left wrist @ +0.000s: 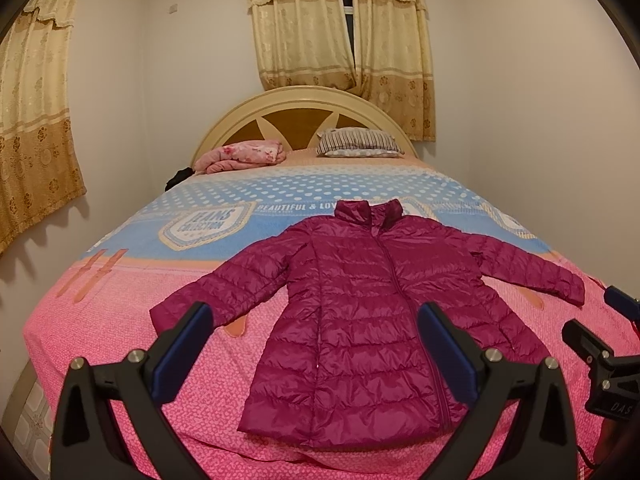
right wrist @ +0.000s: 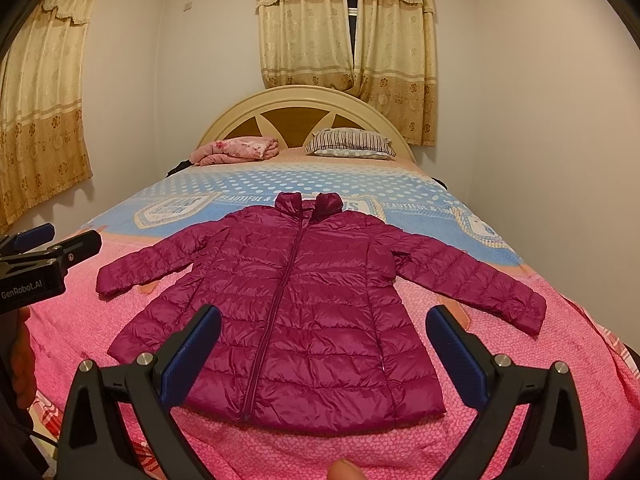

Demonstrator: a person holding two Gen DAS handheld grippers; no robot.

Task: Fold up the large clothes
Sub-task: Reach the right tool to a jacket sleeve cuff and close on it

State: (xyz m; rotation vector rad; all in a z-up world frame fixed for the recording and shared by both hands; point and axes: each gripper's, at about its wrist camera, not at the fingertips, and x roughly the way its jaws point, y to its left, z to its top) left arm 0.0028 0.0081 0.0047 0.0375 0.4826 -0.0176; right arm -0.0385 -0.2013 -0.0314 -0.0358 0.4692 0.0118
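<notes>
1. A big purple puffy coat [left wrist: 360, 308] lies flat on the bed [left wrist: 120, 344], front side up and zipped. It sits on the pink part of the bed cover, with its collar reaching up to the blue part.
2. Both sleeves are spread out to the sides — one to the left, one to the right. The bottom edge of the coat is the part nearest the cameras.
3. The left claw [left wrist: 316, 340] is wide open. It holds nothing, and it hangs above the bed near the coat's bottom edge.
4. The right claw [right wrist: 324, 344] is wide open too and holds nothing. It also hangs over the bottom part of the coat.
5. Far back on the bed there is a folded pink blanket [left wrist: 244, 154] and a stripy pillow [left wrist: 358, 142], next to the round headboard [left wrist: 304, 100].
6. Yellow curtains [left wrist: 340, 40] hang on the wall behind the bed — well apart from the coat.
</notes>
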